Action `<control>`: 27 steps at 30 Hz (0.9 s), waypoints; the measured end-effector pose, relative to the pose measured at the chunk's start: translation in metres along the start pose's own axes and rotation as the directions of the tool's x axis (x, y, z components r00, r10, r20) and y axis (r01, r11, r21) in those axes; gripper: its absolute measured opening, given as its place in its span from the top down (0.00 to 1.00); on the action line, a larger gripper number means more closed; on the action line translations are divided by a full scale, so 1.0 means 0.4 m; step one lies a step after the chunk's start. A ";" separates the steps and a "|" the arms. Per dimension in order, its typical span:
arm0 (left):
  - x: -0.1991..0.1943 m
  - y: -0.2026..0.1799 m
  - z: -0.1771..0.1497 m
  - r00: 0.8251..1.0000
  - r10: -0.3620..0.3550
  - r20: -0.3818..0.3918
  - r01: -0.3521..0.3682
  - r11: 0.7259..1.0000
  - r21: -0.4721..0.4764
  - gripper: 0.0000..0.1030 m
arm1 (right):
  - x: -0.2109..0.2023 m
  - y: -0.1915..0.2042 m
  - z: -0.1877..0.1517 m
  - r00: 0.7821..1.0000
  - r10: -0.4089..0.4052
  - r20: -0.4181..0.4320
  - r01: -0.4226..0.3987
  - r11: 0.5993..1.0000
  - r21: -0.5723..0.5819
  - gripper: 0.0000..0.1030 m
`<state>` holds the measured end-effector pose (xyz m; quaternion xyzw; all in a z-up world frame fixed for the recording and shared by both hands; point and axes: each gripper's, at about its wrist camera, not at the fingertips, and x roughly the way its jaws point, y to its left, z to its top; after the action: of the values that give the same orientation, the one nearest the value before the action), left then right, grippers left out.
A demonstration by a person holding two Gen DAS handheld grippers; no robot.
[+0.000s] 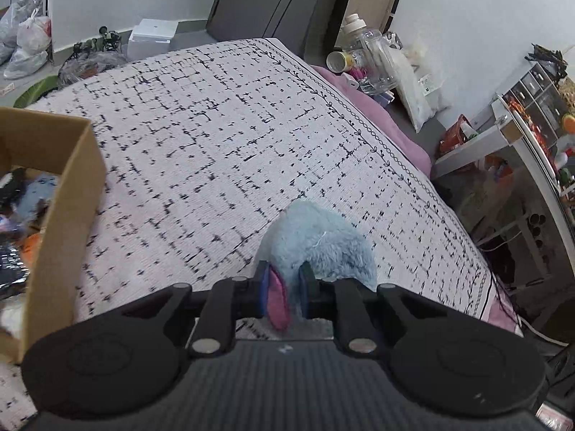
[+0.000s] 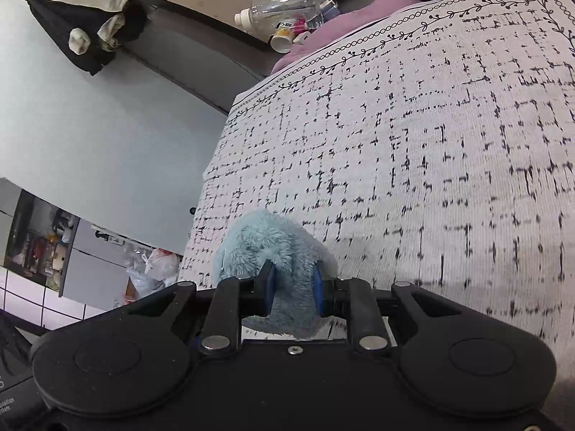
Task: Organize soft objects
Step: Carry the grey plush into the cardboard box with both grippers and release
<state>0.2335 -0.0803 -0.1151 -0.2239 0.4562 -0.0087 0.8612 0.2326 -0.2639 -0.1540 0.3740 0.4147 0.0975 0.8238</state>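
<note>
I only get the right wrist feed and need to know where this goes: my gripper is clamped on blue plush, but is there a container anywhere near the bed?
Observer: Yes. The left wrist view shows an open cardboard box sitting on the patterned bedspread, at that view's left edge.
Operator: Is it empty?
Observer: No, a jumble of soft items already lies inside; I cannot tell them apart.
Operator: What is the left gripper doing?
Observer: The left gripper is shut on blue plush too, with a pink piece caught between its pads.
Operator: Same toy as mine?
Observer: Cannot tell; the right gripper grips matching fur, but neither view shows both grippers.
</note>
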 end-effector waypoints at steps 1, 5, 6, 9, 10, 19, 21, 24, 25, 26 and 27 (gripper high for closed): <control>-0.010 0.003 -0.004 1.000 -0.003 0.003 0.003 1.000 0.006 0.85 | -0.007 0.004 -0.006 1.000 0.002 0.002 -0.002 1.000 -0.002 0.80; -0.048 0.016 -0.011 1.000 -0.008 0.006 0.008 1.000 0.005 0.85 | -0.030 0.023 -0.024 1.000 0.019 0.005 -0.019 1.000 -0.008 0.80; -0.059 0.019 -0.013 1.000 -0.009 0.012 0.008 1.000 0.007 0.85 | -0.038 0.030 -0.029 1.000 0.022 0.008 -0.022 1.000 -0.012 0.80; -0.097 0.025 -0.017 0.999 -0.012 0.032 0.011 1.000 0.015 0.85 | -0.061 0.053 -0.045 0.999 0.030 0.020 -0.030 0.999 -0.026 0.80; -0.109 0.027 -0.018 0.999 -0.014 0.037 0.014 1.000 0.015 0.85 | -0.068 0.061 -0.051 0.999 0.034 0.023 -0.033 0.999 -0.032 0.80; -0.204 0.079 -0.027 0.997 -0.032 0.077 0.034 0.999 -0.021 0.84 | -0.113 0.133 -0.098 0.998 0.060 0.029 -0.057 0.995 -0.082 0.80; -0.223 0.088 -0.028 0.996 -0.038 0.085 0.041 0.999 -0.024 0.84 | -0.122 0.148 -0.106 0.997 0.064 0.031 -0.061 0.994 -0.091 0.80; -0.251 0.101 -0.028 0.994 -0.045 0.099 0.048 0.998 -0.030 0.84 | -0.133 0.170 -0.118 0.997 0.069 0.034 -0.065 0.992 -0.106 0.80; -0.260 0.107 -0.027 0.994 -0.047 0.103 0.051 0.998 -0.034 0.84 | -0.137 0.179 -0.122 0.997 0.072 0.035 -0.067 0.991 -0.112 0.80; -0.269 0.113 -0.027 0.993 -0.049 0.109 0.053 0.998 -0.037 0.84 | -0.140 0.187 -0.126 0.997 0.074 0.036 -0.069 0.991 -0.118 0.80; -0.278 0.118 -0.026 0.992 -0.051 0.114 0.056 0.998 -0.039 0.84 | -0.143 0.195 -0.130 0.996 0.076 0.037 -0.071 0.990 -0.124 0.80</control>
<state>0.1515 -0.0175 -0.0520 -0.2543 0.4005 -0.0093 0.8802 0.1688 -0.2084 -0.0844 0.3396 0.3769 0.1452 0.8494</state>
